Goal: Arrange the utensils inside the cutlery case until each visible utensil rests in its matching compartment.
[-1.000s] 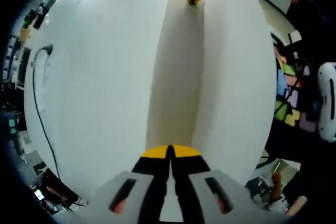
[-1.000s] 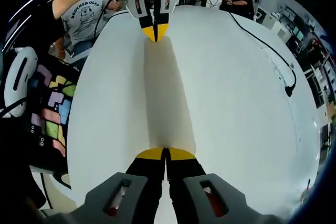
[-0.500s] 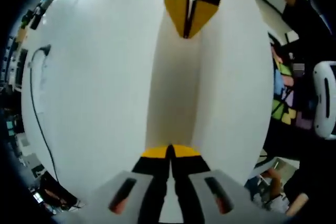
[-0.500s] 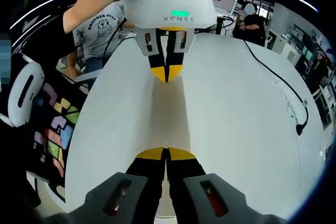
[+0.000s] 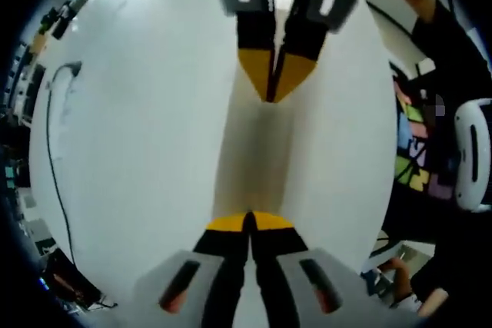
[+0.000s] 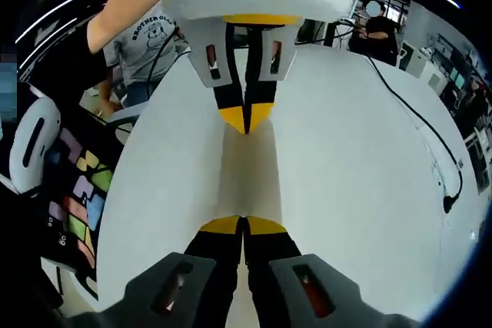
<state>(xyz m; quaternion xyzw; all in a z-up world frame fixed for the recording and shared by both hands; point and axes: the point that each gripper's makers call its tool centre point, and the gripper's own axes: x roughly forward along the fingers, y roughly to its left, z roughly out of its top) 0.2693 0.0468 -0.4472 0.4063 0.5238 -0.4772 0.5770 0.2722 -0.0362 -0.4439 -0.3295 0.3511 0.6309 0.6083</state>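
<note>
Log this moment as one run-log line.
left gripper: shut, empty | right gripper: shut, empty | grippers tip to tip over white table | cable on table | step: not started

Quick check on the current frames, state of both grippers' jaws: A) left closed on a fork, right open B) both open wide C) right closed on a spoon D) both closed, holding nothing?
D: the left gripper and the right gripper each show yellow-tipped jaws pressed together with nothing between them, tips facing each other over the bare white table.
</note>
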